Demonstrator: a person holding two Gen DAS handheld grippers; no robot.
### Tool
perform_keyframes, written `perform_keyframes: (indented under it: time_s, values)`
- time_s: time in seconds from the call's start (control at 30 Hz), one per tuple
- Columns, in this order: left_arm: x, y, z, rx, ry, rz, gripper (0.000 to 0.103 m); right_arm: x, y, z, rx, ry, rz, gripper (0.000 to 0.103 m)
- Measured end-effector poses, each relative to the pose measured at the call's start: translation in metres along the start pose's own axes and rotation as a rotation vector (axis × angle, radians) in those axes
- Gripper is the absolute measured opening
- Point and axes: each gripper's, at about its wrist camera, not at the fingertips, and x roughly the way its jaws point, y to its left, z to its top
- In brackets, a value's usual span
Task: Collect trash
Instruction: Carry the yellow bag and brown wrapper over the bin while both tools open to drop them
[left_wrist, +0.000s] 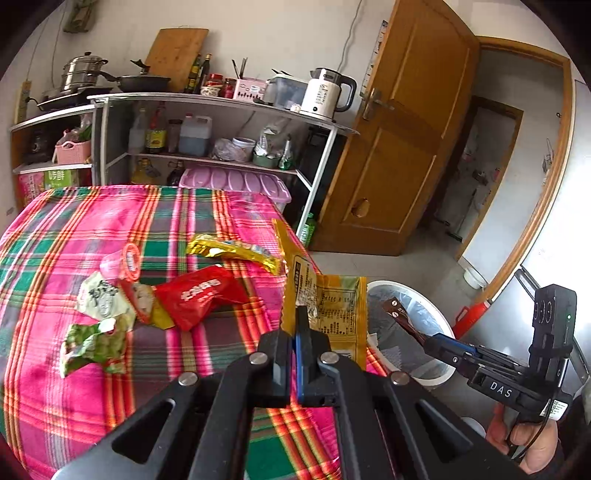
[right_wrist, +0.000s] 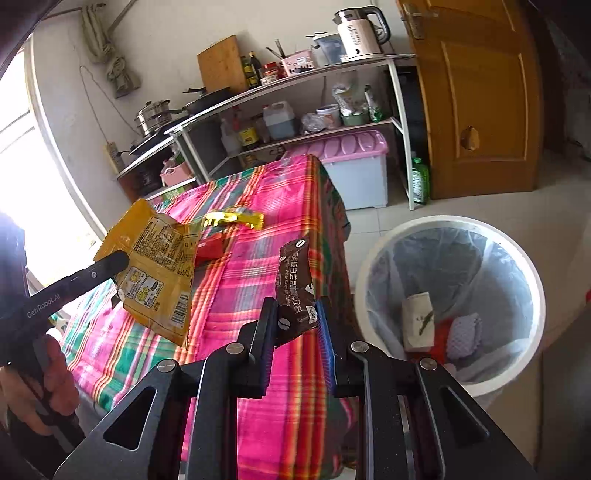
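My left gripper (left_wrist: 300, 317) is shut on a yellow snack bag (left_wrist: 332, 306), held above the table's right edge; the right wrist view shows the same yellow snack bag (right_wrist: 159, 273) clamped at the left. My right gripper (right_wrist: 295, 321) is shut on a brown coffee sachet (right_wrist: 293, 291), and in the left wrist view the brown coffee sachet (left_wrist: 400, 317) hangs over the white bin (left_wrist: 436, 373). The white bin (right_wrist: 373, 258), lined with a clear bag, stands on the floor right of the table and holds some trash. On the plaid tablecloth (left_wrist: 55, 229) lie a red wrapper (left_wrist: 203, 295), a gold wrapper (left_wrist: 236, 251), a green wrapper (left_wrist: 92, 343) and other litter.
A metal shelf (left_wrist: 221, 103) with a kettle (left_wrist: 325, 94), pots and bottles stands behind the table. A pink-lidded storage box (right_wrist: 351, 173) sits on the floor by it. A wooden door (left_wrist: 406, 129) stands open at the right. A hand (left_wrist: 532, 439) holds the right gripper.
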Motion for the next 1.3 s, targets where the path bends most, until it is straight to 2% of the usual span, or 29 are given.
perform_keyframes:
  time_s: [0.37, 0.77, 0.97, 1.03, 1.1, 1.3]
  values:
    - [0.072, -0.066, 0.009, 0.062, 0.079, -0.108, 0.001, -0.006, -0.071, 0.002, 0.113, -0.019, -0.124, 0.023]
    - [0.135, -0.113, -0.005, 0.101, 0.214, -0.171, 0.001, 0.001, -0.112, 0.000, 0.195, 0.009, -0.189, 0.023]
    - [0.152, -0.120, -0.009, 0.090, 0.264, -0.192, 0.004, 0.006, -0.122, -0.004, 0.215, 0.030, -0.215, 0.025]
    - [0.153, -0.121, -0.011, 0.086, 0.273, -0.196, 0.011, 0.006, -0.122, -0.003, 0.217, 0.029, -0.217, 0.036]
    - [0.151, -0.119, -0.012, 0.081, 0.270, -0.198, 0.021, 0.004, -0.123, -0.003, 0.219, 0.022, -0.214, 0.042]
    - [0.137, -0.114, -0.009, 0.074, 0.239, -0.201, 0.021, -0.002, -0.113, -0.002, 0.198, -0.002, -0.195, 0.043]
